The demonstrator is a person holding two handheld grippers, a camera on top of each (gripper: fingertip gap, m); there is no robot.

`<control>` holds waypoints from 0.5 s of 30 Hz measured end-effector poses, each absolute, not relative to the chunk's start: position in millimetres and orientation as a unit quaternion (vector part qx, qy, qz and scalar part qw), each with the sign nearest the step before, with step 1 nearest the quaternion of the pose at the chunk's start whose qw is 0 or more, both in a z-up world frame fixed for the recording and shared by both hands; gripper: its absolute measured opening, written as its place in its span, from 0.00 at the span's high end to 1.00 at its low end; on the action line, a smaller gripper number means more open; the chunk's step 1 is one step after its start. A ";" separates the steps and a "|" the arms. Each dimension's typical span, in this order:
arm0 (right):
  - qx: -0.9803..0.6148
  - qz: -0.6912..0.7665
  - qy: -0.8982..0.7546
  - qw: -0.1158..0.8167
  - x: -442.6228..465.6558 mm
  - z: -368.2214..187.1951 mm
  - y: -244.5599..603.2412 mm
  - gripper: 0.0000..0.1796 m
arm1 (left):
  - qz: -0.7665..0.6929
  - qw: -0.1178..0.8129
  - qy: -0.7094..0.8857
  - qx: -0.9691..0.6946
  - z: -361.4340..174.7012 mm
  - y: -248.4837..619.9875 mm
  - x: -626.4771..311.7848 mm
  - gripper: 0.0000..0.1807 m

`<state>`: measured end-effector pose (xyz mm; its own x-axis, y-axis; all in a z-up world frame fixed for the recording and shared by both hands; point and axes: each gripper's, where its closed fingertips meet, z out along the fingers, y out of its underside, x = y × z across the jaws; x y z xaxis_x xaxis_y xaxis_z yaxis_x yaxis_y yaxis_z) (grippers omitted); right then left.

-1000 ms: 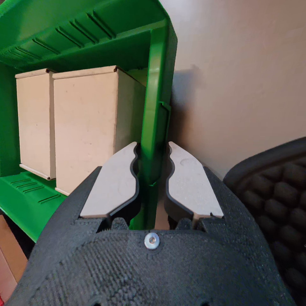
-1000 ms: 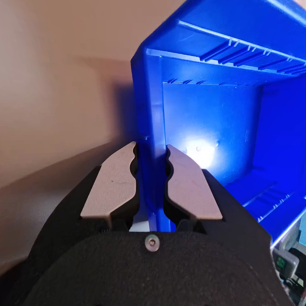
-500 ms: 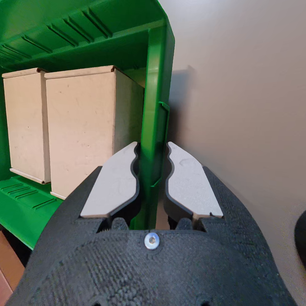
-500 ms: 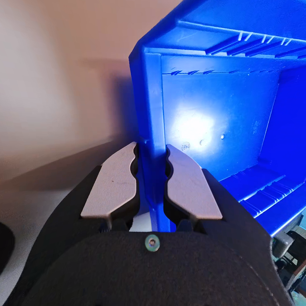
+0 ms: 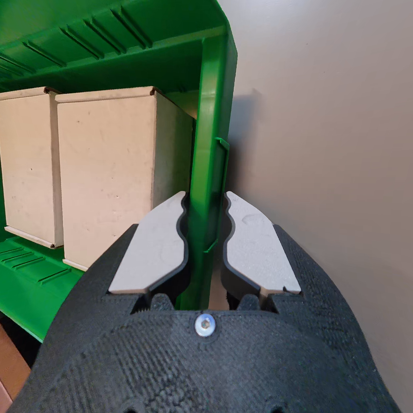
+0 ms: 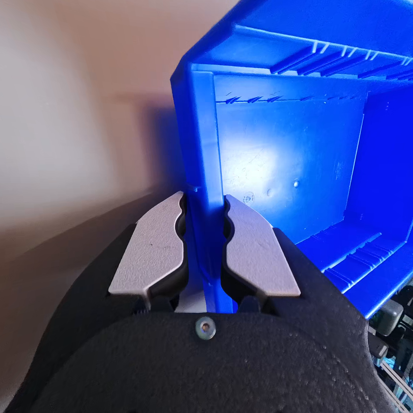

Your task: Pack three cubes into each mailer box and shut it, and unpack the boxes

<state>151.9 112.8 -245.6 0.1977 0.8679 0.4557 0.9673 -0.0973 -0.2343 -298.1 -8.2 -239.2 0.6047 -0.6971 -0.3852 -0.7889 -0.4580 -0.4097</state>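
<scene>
Both mailer boxes point(image 5: 105, 178) have slid rightward toward the left gripper point(image 5: 205, 225), whose jaws pinch the green bin point(image 5: 210, 125) wall. Right gripper point(image 6: 204, 228) jaws clamp the tilting, seemingly empty blue bin point(image 6: 205, 138); steady grips and level bins should prevent spilling.

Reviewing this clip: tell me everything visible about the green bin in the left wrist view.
The green bin is glossy moulded plastic with raised ribs on its inner walls and a small clip-like tab on the outer side of its rim. The left gripper is shut on that rim, one finger inside and one outside. Two closed, pale cardboard mailer boxes sit side by side inside. A plain pale surface lies beyond its outer wall.
</scene>
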 end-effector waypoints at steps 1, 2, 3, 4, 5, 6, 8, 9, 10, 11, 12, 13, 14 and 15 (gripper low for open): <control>-0.735 -0.102 -0.623 0.247 152.1 -245.6 114.0 0.83 | 0.082 0.283 0.437 -0.850 -239.1 -8.1 -298.0 0.85; -0.737 -0.103 -0.620 0.248 152.4 -245.6 115.1 0.83 | 0.082 0.283 0.436 -0.850 -239.2 -8.0 -298.0 0.85; -0.738 -0.104 -0.619 0.248 152.6 -245.5 116.0 0.83 | 0.082 0.283 0.436 -0.850 -239.2 -7.9 -298.0 0.85; -0.740 -0.104 -0.616 0.250 152.8 -245.5 116.8 0.83 | 0.082 0.284 0.434 -0.851 -239.1 -8.0 -297.9 0.85; -0.741 -0.107 -0.613 0.253 152.7 -245.2 117.6 0.83 | 0.081 0.285 0.429 -0.853 -238.8 -7.9 -297.7 0.84; -0.742 -0.110 -0.608 0.260 152.2 -244.4 118.1 0.83 | 0.074 0.289 0.423 -0.856 -237.6 -8.6 -296.7 0.83; -0.745 -0.086 -0.596 0.288 142.2 -237.0 110.9 0.68 | 0.024 0.307 0.408 -0.860 -226.2 -13.3 -286.7 0.77; -0.747 -0.058 -0.586 0.309 133.5 -228.4 102.8 0.63 | 0.006 0.324 0.400 -0.857 -215.0 -14.2 -282.9 0.76; -0.742 -0.026 -0.578 0.339 122.9 -217.0 93.2 0.61 | -0.001 0.341 0.395 -0.853 -202.7 -13.3 -282.6 0.74; -0.735 0.002 -0.571 0.365 113.8 -205.9 82.9 0.62 | -0.002 0.351 0.392 -0.851 -191.7 -11.6 -284.9 0.71; -0.729 0.025 -0.565 0.384 106.8 -197.2 72.2 0.62 | -0.003 0.351 0.388 -0.852 -183.4 -9.3 -289.2 0.67; -0.723 0.049 -0.560 0.401 100.3 -190.0 61.2 0.62 | 0.001 0.346 0.384 -0.856 -177.2 -5.1 -296.1 0.64; -0.719 0.074 -0.554 0.414 94.5 -185.1 50.3 0.63 | 0.010 0.339 0.387 -0.857 -172.8 0.4 -304.1 0.62; -0.716 0.101 -0.548 0.421 89.1 -182.3 38.8 0.63 | 0.016 0.325 0.394 -0.860 -171.4 5.5 -312.2 0.58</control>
<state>89.1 38.8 -182.3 0.3795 0.8694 0.3165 0.6992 -0.0455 -0.7135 -312.2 5.5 -171.4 0.6890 -0.6669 -0.2837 -0.6877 -0.4781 -0.5464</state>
